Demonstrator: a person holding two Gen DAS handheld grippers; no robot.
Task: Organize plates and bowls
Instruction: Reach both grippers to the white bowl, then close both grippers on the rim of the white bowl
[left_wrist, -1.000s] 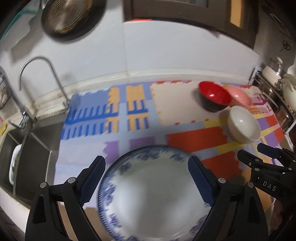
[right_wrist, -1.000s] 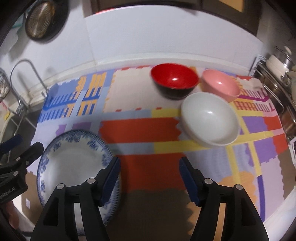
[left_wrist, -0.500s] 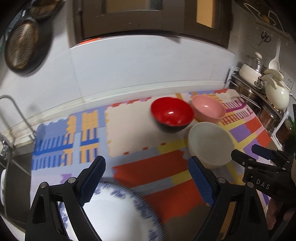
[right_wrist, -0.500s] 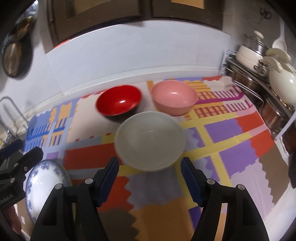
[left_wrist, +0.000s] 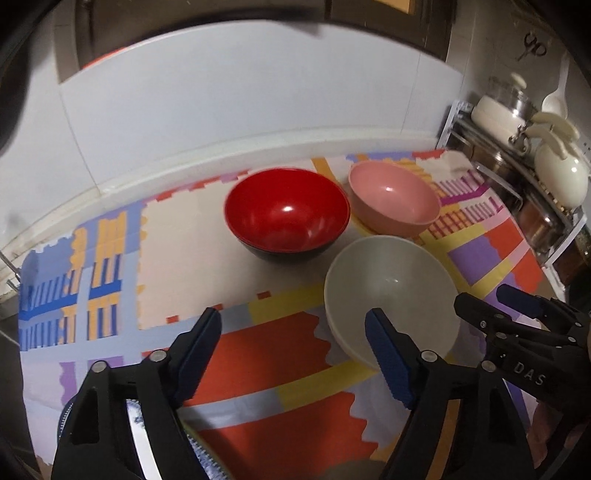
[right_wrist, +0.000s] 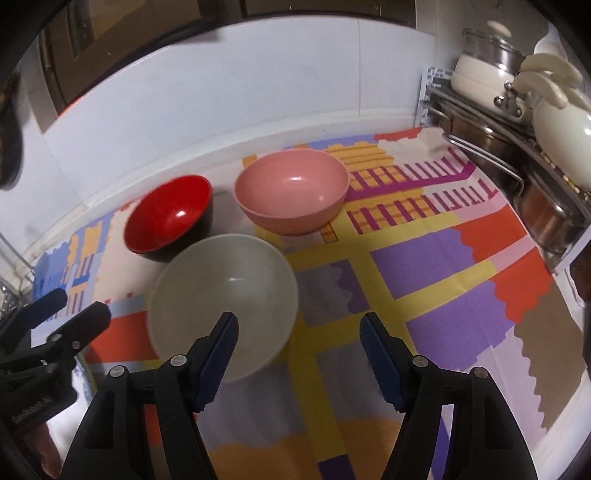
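Three bowls stand close together on the patterned mat: a red bowl (left_wrist: 286, 218) (right_wrist: 168, 218), a pink bowl (left_wrist: 393, 199) (right_wrist: 291, 188) and a white bowl (left_wrist: 391, 291) (right_wrist: 221, 295) nearest me. My left gripper (left_wrist: 293, 332) hovers above the mat with its jaws closing. Nothing is pressed between them, and its right finger overlaps the white bowl. My right gripper (right_wrist: 299, 339) is open, its left finger over the white bowl's near rim. A blue-and-white plate (left_wrist: 203, 454) lies mostly hidden under the left gripper.
The colourful mat (left_wrist: 177, 258) covers the counter up to a white wall. A metal rack (right_wrist: 517, 155) with pots and a white kettle (left_wrist: 561, 173) stands at the right. The counter's front edge runs at the lower right of the right wrist view.
Both grippers have swung right, from over the plate to the bowls. The plate has slid to the bottom left of the views. The left jaws have narrowed.
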